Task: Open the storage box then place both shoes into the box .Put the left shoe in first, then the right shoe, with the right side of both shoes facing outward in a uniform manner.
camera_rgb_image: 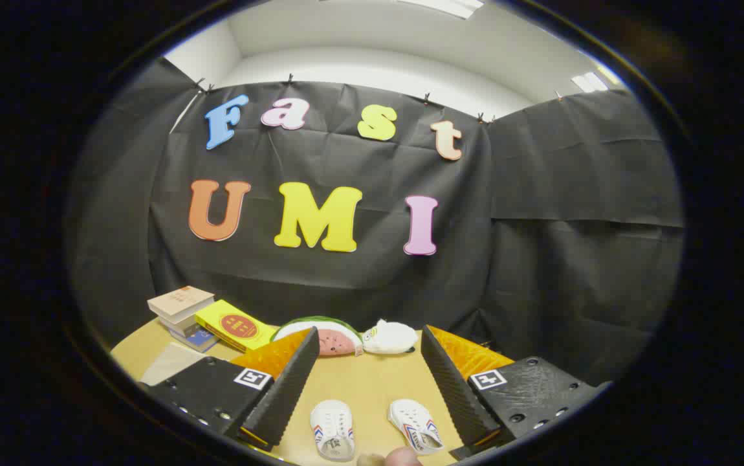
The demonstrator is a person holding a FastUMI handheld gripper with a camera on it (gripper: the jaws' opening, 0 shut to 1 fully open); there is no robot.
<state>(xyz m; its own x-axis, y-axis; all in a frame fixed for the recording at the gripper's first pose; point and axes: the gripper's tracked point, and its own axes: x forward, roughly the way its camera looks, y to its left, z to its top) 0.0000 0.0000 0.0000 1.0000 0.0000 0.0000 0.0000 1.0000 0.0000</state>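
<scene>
The gripper [369, 382] stands wide open with nothing between its two ridged fingers, which splay apart above a round, pale wooden tabletop [372, 388]. In the gap between the fingers, low and close to the tool, lie two small white canvas shoes with red and blue side stripes: the one nearer the left finger [332, 428] points toes away from the tool, and the one nearer the right finger [415, 424] lies just beside it, angled slightly. A fingertip of a person's hand [402, 457] shows just below the right-hand shoe. Beyond the fingers, at the far side of the table, rests a plush watermelon slice with a green rind and pink flesh [330, 336], touching a small white plush toy [390, 337] on its right. Farther left of the left finger sits a stack of books [181, 312] with a flat yellow box bearing a red round mark [235, 325] leaning against it, and a pale sheet of paper [168, 364] lies on the table nearer the tool
</scene>
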